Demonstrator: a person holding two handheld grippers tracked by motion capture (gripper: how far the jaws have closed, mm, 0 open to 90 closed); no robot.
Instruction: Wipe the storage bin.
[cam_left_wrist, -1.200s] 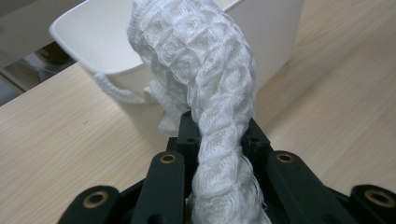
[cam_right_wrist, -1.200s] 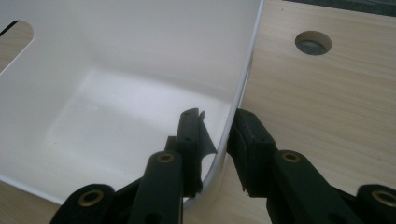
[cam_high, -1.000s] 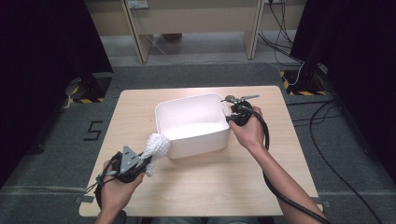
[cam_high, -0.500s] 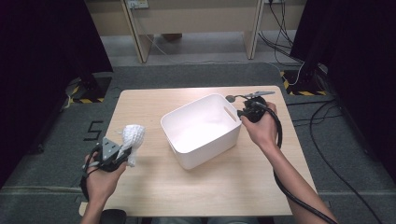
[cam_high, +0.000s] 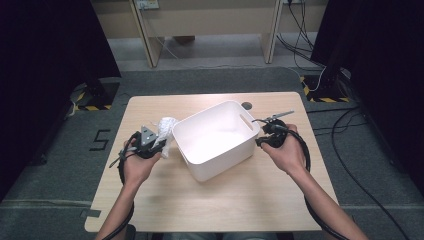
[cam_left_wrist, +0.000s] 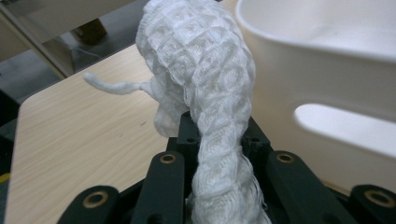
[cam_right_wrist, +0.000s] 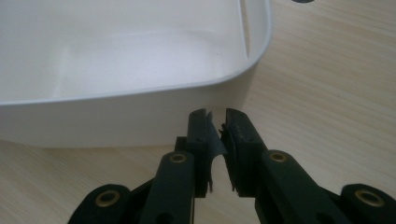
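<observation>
A bunched white waffle-knit cloth (cam_left_wrist: 205, 88) is covering the tips of the left gripper (cam_left_wrist: 218, 154), hiding them. The white rectangular plastic tub (cam_right_wrist: 140, 70) is running off the right gripper view's top and left edges.

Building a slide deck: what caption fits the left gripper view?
Left gripper clamps a white waffle-weave cloth beside the white bin on the wooden table.

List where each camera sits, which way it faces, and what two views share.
High view: above the person's side, looking forward and down on the table; both forearms, left claw, right claw.
Left gripper view: rides the left claw, looking along jaws shut on a white cloth.
Right gripper view: rides the right claw, facing the white bin; its jaws stand slightly apart.
Shared: the white bin, in all three.
</observation>
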